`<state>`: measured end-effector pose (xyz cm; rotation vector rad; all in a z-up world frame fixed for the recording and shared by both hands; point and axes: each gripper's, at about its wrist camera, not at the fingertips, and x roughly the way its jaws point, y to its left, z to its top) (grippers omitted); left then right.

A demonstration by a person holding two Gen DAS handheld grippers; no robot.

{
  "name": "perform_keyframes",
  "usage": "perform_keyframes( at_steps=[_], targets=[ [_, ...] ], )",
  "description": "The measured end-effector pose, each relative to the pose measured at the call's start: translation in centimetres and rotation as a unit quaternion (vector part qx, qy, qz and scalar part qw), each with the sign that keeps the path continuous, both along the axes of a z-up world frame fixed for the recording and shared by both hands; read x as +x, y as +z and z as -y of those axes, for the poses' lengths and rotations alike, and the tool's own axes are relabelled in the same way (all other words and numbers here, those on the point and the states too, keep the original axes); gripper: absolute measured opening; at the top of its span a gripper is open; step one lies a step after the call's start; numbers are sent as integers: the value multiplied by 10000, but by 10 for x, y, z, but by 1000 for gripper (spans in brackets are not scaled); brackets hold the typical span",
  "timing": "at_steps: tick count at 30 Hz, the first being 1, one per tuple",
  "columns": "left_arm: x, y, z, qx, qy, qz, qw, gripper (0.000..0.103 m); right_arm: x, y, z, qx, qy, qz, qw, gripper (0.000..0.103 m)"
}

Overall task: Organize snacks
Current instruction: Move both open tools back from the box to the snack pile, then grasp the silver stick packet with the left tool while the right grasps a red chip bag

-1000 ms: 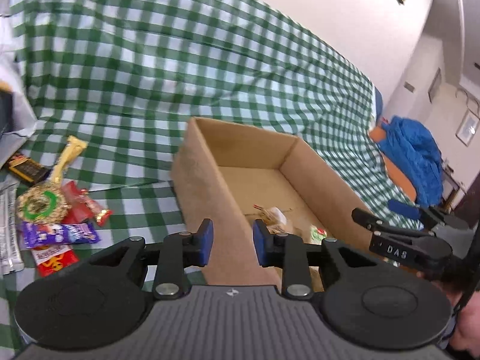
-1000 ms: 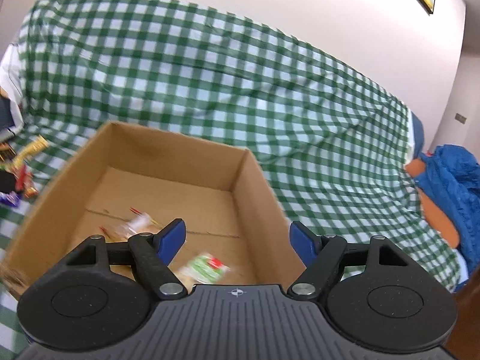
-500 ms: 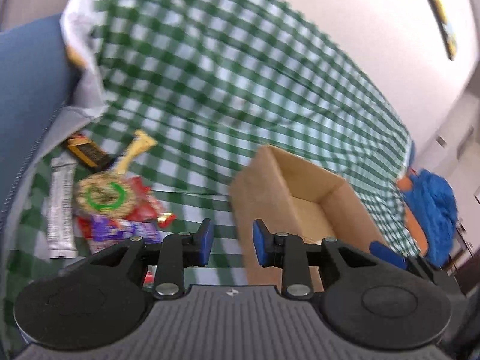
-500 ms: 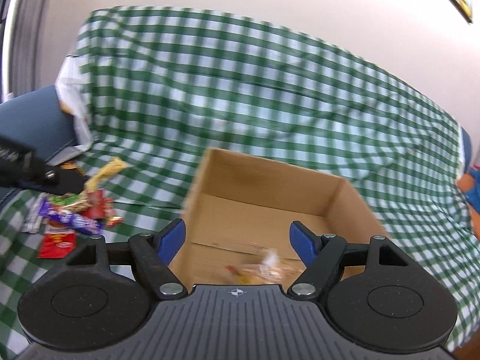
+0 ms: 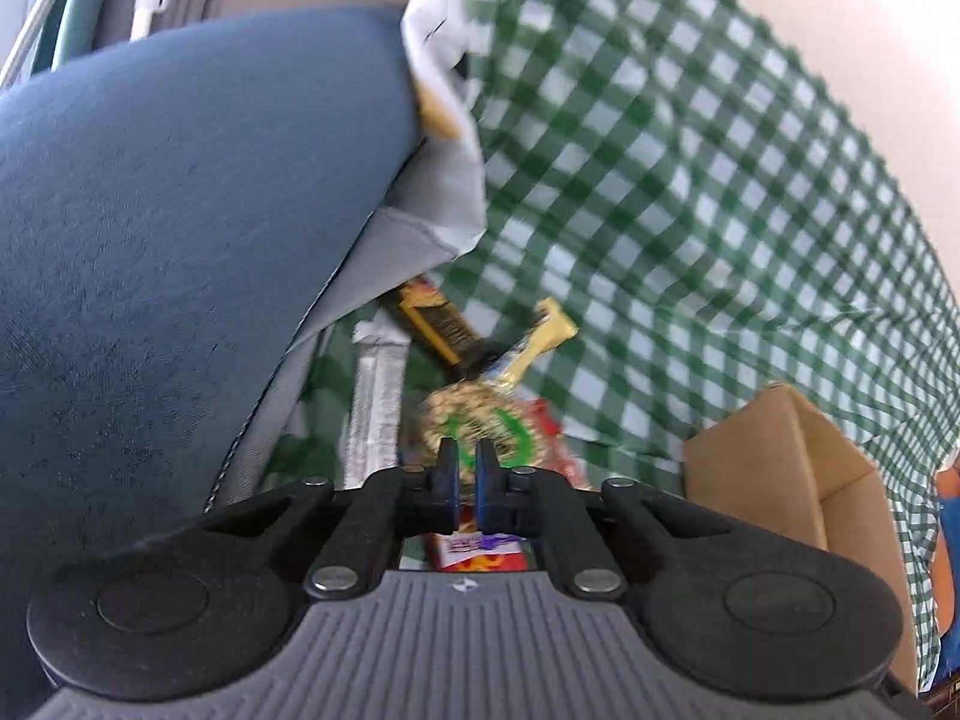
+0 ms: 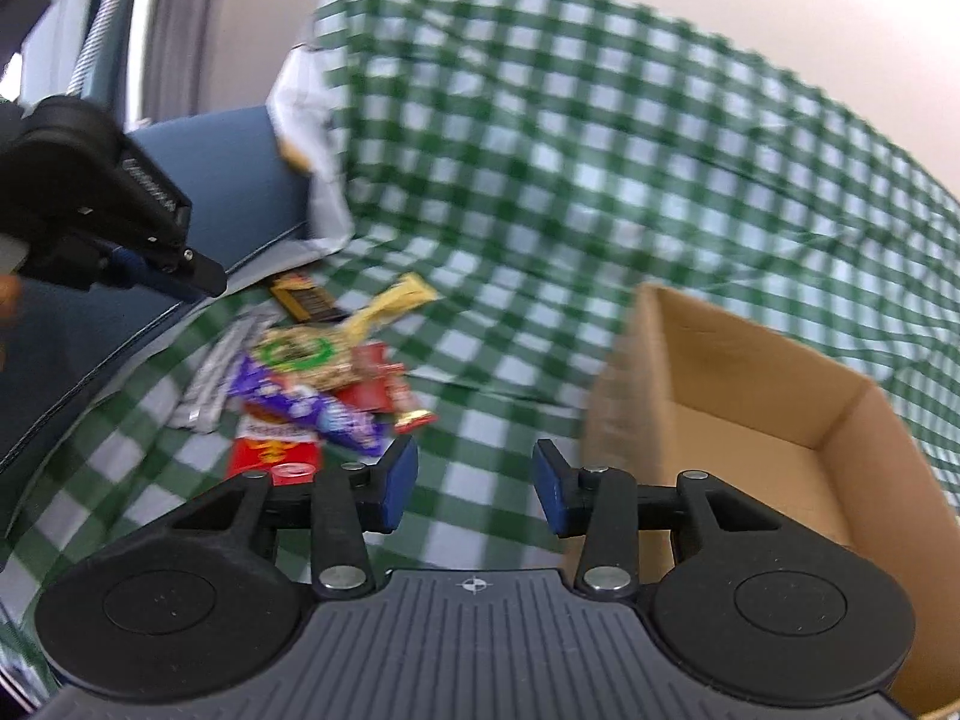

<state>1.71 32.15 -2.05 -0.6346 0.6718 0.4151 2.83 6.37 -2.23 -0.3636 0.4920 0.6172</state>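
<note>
right wrist view shows one cardboard box (image 6: 774,414) on the green checked cloth (image 6: 600,150), well apart from one heap of snacks (image 6: 318,372) to its left: one purple packet (image 6: 312,411), one red packet (image 6: 273,456), one round seeded snack with a green ring (image 6: 300,354), one yellow wrapper (image 6: 396,300), one dark bar (image 6: 303,300), one silver sachet (image 6: 213,381). right gripper (image 6: 474,483) has just been closing, jaws apart, nothing between. left gripper (image 5: 467,468), over the heap, is clenched on nothing.
</note>
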Motion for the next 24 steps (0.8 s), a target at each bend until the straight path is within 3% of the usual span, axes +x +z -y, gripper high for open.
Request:
perform_keyframes(
  at_steps=[7,13,16,17,18,24],
  targets=[
    [19,-20,-11,25,20,-377,9993,3,4,-19,-36,54,478,-552,9973,46],
    [43,-41,-14,-9,-143,-725,9973,3,15,-33,-62,123,674,-992,9927,67],
    [53,-50,-18,212,30,-1013,9946,16,20,-40,-72,113,711,-1176,9904,72],
    [57,-54,-18,286,59,-1165,9928,35,21,-44,-77,107,743,-1238,9895,75],
    [61,-56,-16,341,16,-1253,9915,43,23,-47,-81,81,762,-1285,9887,76],
    [71,-63,-14,545,148,-1423,9882,45,36,-72,-102,-264,558,-1455,9874,78]
  ],
)
